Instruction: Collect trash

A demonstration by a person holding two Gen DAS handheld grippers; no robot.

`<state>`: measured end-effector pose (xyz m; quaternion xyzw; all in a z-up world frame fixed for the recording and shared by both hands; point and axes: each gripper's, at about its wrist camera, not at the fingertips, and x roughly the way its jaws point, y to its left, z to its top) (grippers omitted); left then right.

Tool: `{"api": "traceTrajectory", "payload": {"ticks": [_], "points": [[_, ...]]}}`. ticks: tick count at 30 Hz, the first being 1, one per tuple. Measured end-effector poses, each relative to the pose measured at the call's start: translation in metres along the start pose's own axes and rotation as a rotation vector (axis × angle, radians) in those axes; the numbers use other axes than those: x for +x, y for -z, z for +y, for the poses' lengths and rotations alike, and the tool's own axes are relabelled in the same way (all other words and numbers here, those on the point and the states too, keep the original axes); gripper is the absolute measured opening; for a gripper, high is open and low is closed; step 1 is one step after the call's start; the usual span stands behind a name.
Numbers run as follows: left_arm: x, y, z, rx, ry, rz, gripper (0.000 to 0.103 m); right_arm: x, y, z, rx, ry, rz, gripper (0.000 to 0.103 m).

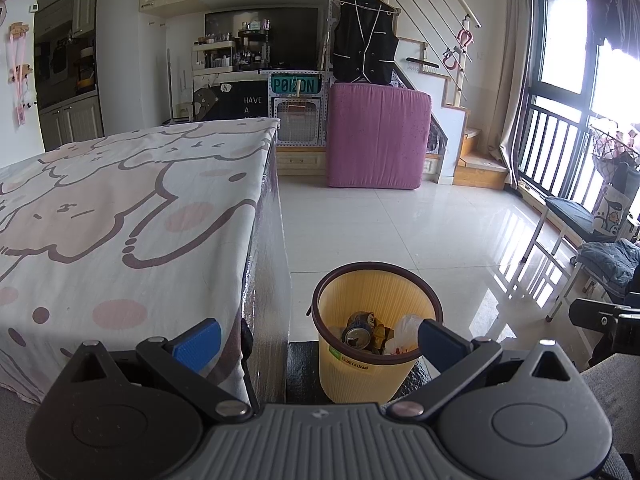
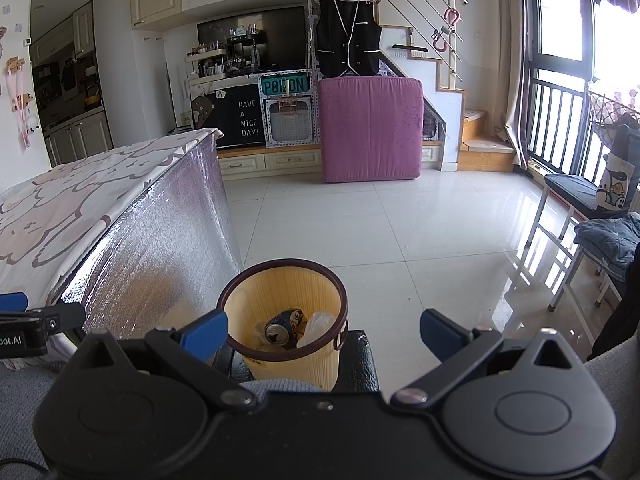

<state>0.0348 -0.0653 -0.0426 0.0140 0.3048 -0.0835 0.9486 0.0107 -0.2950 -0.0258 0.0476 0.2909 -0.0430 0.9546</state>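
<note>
Bin (image 1: 376,332) sits on the floor just right of the table (image 1: 120,208), at its near corner. Inside it, a can (image 1: 357,334) lies left, a bag (image 1: 404,332) right, touching. Far behind stands a cushion (image 1: 378,136) before the stairs (image 1: 472,148); chairs (image 1: 576,220) line the right.

Bright daylight from the blown-out window (image 1: 568,40), floor (image 1: 400,232) glare, perhaps slight edge softness.
</note>
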Motion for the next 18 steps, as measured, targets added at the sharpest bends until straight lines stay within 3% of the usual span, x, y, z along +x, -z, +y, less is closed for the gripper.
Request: {"api": "traceTrajectory", "payload": {"ticks": [18], "points": [[0.0002,0.0020,0.0016,0.001,0.000,0.002,0.103,0.0018,0.0025,0.0007,0.000,0.000,0.003,0.103]]}}
